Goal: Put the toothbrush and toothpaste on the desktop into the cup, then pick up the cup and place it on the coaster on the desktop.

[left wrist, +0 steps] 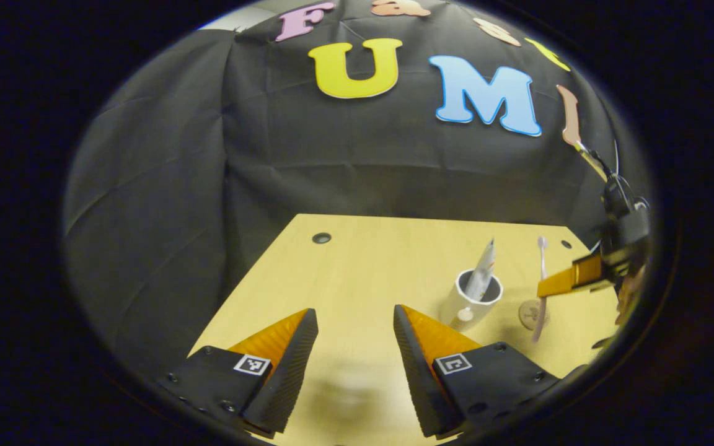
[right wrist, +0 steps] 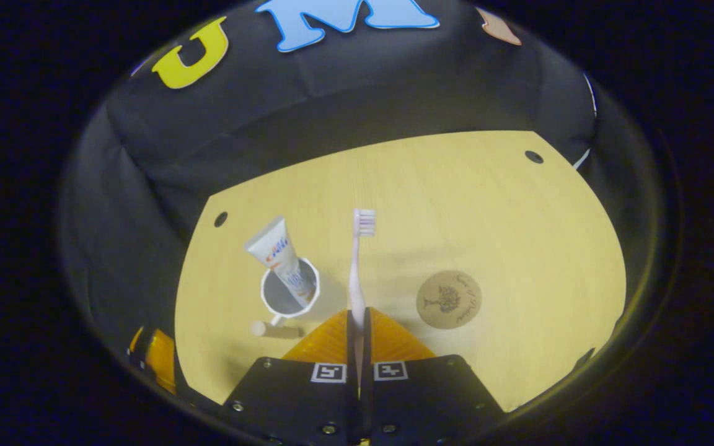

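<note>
Tabletop (right wrist: 506,210): pale wood, your working surface, with dark holes near its far corners.

Left tool (left wrist: 355,347): fingers spread wide over bare wood, gripping nothing; you hold it back from the cup, probably so it stays out of the way.

Right tool (right wrist: 357,325): fingers pressed together on the toothbrush handle, held just right of the cup.

Cup (right wrist: 289,291): white, upright; your landmark.

Toothpaste tube (right wrist: 279,260): already in the cup, leaning against the rim, crimped end up.

Coaster (right wrist: 449,299): round, printed, flat on the wood well right of the cup, nothing on it.

Toothbrush (right wrist: 357,266): pinched low, bristles pointing away from you. It is not yet in the cup; the leaning tube narrows the opening you must aim for.
</note>
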The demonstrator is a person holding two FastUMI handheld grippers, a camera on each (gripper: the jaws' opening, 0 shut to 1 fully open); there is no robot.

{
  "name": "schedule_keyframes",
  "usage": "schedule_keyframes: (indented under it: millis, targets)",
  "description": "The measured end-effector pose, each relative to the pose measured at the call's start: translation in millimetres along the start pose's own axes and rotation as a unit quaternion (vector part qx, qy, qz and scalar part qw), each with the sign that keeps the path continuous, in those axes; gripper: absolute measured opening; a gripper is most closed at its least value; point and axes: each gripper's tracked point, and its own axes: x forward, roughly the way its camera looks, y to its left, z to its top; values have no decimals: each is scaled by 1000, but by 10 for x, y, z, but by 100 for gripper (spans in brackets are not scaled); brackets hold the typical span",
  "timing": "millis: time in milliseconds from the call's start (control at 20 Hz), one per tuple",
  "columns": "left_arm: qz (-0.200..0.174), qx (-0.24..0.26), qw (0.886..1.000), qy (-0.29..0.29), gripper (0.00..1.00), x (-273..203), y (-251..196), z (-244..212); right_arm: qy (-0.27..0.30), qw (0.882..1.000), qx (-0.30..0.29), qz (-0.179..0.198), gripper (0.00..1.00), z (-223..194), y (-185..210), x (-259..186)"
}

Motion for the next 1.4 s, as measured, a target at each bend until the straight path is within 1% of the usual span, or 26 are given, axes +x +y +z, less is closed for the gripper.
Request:
schedule_keyframes:
  millis: [150,300,450,500,550,600,700,800,900,1050,1150,1200,1300,1350,1400]
  targets:
    - [29,-20,999,11,77,-163,339,-168,-38,999,14,2,1,289,183,68]
    - [62,-38,997,17,77,-363,666,-255,-74,996,41,5,2,531,335,135]
    - [92,-52,994,23,77,-588,934,-386,-99,994,53,7,2,656,461,241]
    - [99,-55,993,25,77,-658,1014,-417,-104,993,48,3,2,651,477,301]
    - [105,-58,992,28,77,-714,1082,-449,-108,993,38,-4,5,631,472,357]
    - [109,-59,992,30,77,-758,1124,-470,-113,993,24,-9,1,602,473,411]
    - [118,-61,991,32,77,-833,1124,-508,-131,991,-3,-12,2,558,512,480]
    - [120,-65,990,34,77,-876,1082,-492,-147,989,-21,-4,2,485,595,510]
    - [119,-67,990,35,77,-874,1043,-427,-156,987,-40,-8,3,360,626,521]
    - [111,-59,991,36,77,-812,829,-382,-172,983,-65,-14,4,205,619,499]
    - [103,-54,993,36,77,-774,718,-378,-182,981,-71,-9,5,136,619,466]
    - [98,-51,993,37,77,-760,675,-388,-177,981,-76,-11,7,63,583,435]
    - [90,-47,994,36,77,-813,589,-429,-163,983,-82,-1,13,-144,539,411]
    - [85,-46,995,36,81,-818,543,-430,-160,984,-83,0,25,-220,494,370]
    - [79,-43,995,36,79,-806,486,-416,-160,984,-83,-3,28,-271,426,318]
